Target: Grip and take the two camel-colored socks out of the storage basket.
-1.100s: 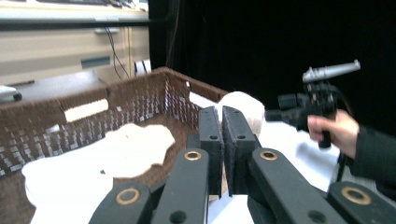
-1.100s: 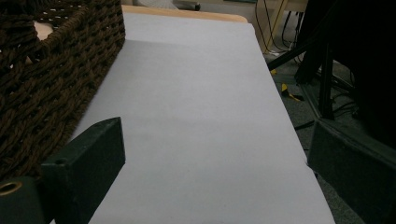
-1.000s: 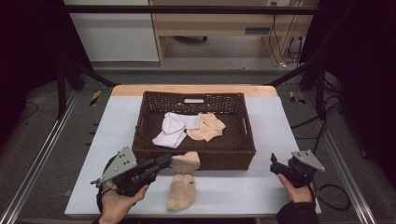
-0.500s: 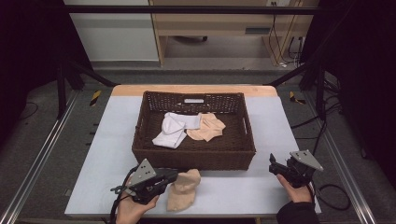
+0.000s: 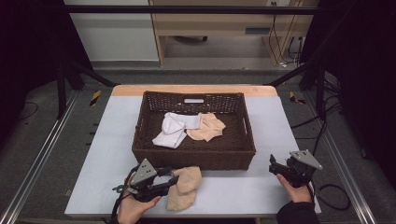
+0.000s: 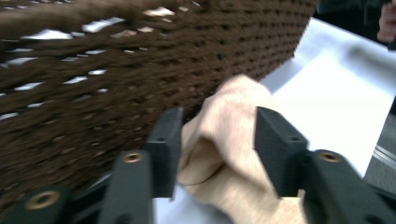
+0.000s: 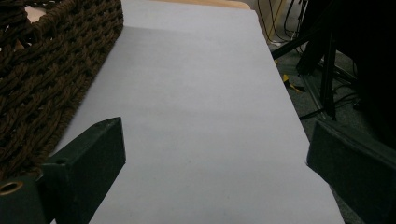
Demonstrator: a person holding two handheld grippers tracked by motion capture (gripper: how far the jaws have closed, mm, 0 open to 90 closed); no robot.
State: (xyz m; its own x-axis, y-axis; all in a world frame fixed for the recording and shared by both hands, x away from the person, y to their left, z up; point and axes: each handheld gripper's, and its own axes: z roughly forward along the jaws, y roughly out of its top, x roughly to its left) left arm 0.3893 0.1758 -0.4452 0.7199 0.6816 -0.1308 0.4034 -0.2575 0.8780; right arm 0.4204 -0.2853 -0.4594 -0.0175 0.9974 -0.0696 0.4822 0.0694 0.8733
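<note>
The beige cloth [image 5: 184,186] lies crumpled on the pale surface [image 5: 107,140], just in front of the near wall of the brown wicker basket [image 5: 194,158] and outside it. The left tool [image 5: 164,184] is down at it: in the left gripper view the cloth [image 6: 224,140] sits between the two black jaws, which have just been opening and now stand apart around it without pressing — so the piece looks set down rather than held. Inside the basket lie two more pieces, a white cloth [image 5: 173,130] and another beige one [image 5: 208,127], side by side on the floor of it.

The right tool [image 5: 280,166] rests well apart at the surface's right edge, its jaws wide apart over bare surface beside the basket's corner.

Judging by the layout, one piece is out and two are left in the basket — roughly a third done, if emptying is the aim.
</note>
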